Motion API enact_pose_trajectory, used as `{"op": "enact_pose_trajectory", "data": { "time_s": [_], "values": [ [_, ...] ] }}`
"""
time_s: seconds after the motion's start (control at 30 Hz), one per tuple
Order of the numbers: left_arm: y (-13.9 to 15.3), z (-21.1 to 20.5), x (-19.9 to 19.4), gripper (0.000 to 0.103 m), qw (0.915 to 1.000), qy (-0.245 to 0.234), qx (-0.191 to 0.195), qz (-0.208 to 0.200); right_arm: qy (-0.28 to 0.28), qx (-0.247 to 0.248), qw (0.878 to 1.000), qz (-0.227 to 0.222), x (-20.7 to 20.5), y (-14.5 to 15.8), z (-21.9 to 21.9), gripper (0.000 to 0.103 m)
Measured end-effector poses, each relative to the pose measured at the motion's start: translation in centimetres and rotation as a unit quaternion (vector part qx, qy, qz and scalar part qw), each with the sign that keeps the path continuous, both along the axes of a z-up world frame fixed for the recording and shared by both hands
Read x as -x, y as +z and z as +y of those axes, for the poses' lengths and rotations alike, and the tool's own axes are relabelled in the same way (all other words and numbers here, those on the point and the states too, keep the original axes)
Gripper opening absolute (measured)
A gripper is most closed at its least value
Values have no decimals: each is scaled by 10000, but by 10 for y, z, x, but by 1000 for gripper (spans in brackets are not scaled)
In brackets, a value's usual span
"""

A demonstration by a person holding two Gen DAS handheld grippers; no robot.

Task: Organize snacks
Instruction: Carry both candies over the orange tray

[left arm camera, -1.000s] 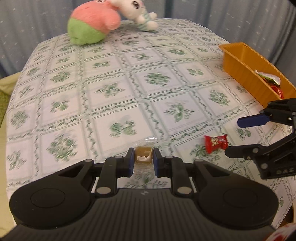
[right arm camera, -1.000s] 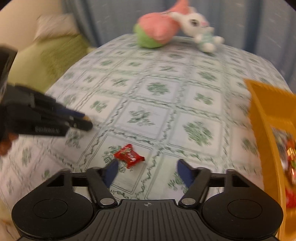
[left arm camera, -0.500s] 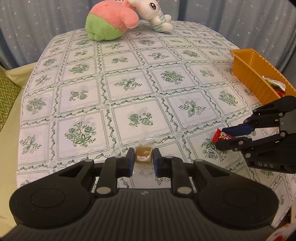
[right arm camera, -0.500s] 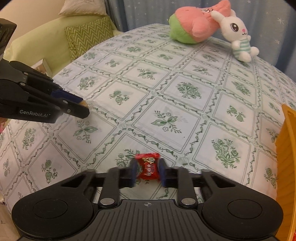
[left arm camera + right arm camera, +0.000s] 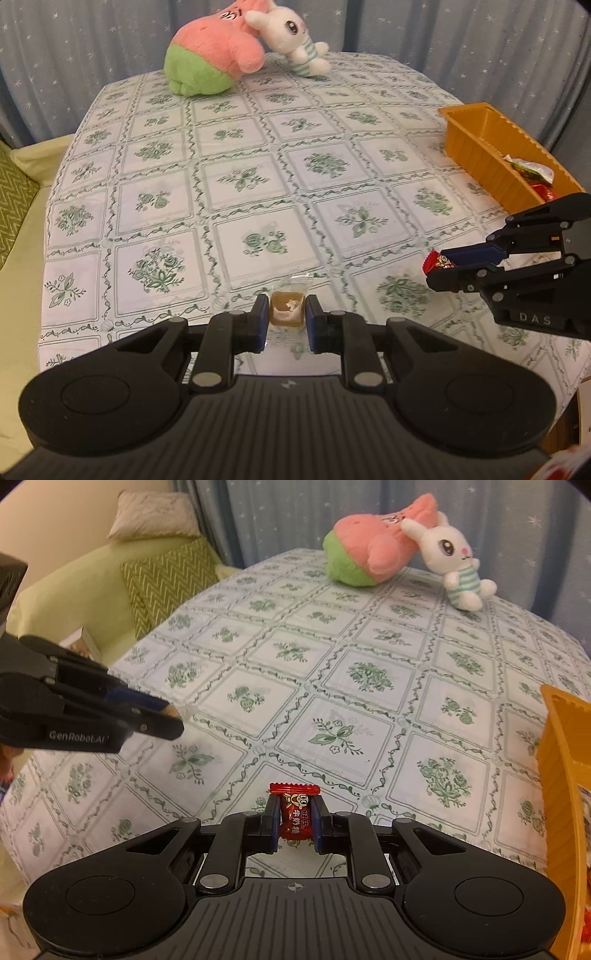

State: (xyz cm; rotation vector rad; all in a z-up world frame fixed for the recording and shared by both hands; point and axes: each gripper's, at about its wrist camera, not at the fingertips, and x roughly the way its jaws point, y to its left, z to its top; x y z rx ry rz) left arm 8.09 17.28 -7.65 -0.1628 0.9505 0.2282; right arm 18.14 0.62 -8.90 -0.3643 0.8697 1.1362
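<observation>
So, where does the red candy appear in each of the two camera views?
Left wrist view: the red candy is at the right edge, between the fingers of the right gripper, which is shut on it.
Right wrist view: it is at bottom centre, clamped in that gripper's own fingers.
Shared landmark: the pink and green plush toy at the far end of the table, beside the white rabbit.
</observation>
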Motion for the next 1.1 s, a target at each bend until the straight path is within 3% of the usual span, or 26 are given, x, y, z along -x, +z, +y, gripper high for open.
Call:
{"op": "enact_pose_trajectory", "data": {
  "time_s": [0.3,0.7,0.9,1.1],
  "values": [
    [30,-48,-9,19,9983,-479,16,-333,-945,-564,9930,432,0,33,-66,17],
    [57,-145,-47,19,9891,-1312,144,-655,-2150,-752,9730,370,-22,68,-196,17],
    [62,-192,-70,19,9850,-1554,175,-728,-2517,-804,9641,279,-39,77,-247,17],
    [66,-227,-95,19,9842,-1572,192,-795,-2532,-861,9633,208,-60,82,-278,17]
  ]
}}
